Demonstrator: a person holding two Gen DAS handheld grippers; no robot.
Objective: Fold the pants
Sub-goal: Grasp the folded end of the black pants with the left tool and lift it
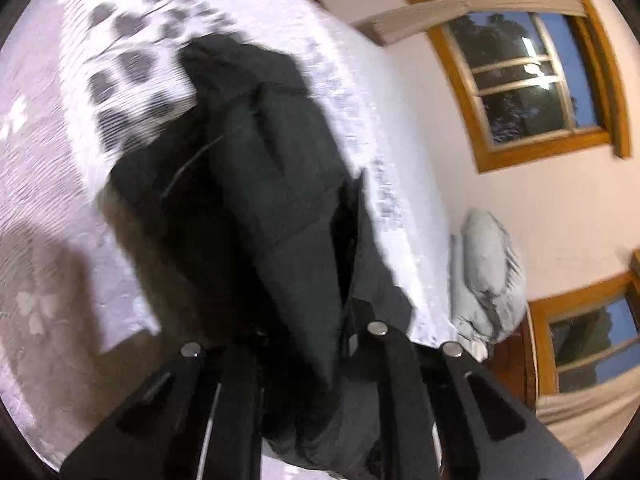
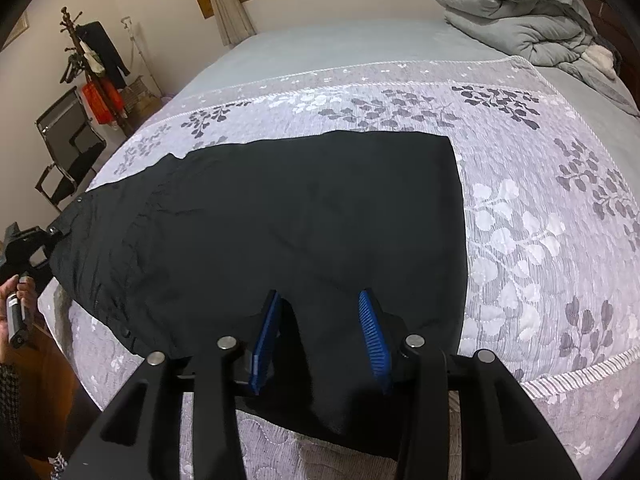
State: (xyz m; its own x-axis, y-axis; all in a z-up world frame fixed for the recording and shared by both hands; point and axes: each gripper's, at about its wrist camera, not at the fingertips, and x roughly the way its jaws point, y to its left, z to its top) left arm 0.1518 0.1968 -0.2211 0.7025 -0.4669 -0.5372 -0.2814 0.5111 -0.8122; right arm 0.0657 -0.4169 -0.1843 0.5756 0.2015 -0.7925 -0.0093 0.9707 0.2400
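Black pants (image 2: 304, 216) lie spread across the lavender floral bedspread (image 2: 532, 208), the waist end at the left. My right gripper (image 2: 322, 300) is open, its blue-padded fingers (image 2: 374, 336) straddling a raised fold at the pants' near edge. My left gripper (image 1: 304, 344) is shut on the pants (image 1: 272, 184) and lifts them off the bed; the cloth bunches between its fingers and hides the tips. It shows at the far left of the right wrist view (image 2: 24, 248), gripping the waist corner.
A folded grey duvet (image 2: 520, 20) sits at the bed's far right. A coat rack (image 2: 92, 64) and a black chair (image 2: 68, 148) stand left of the bed. Windows (image 1: 532, 76) with wooden frames are in the wall.
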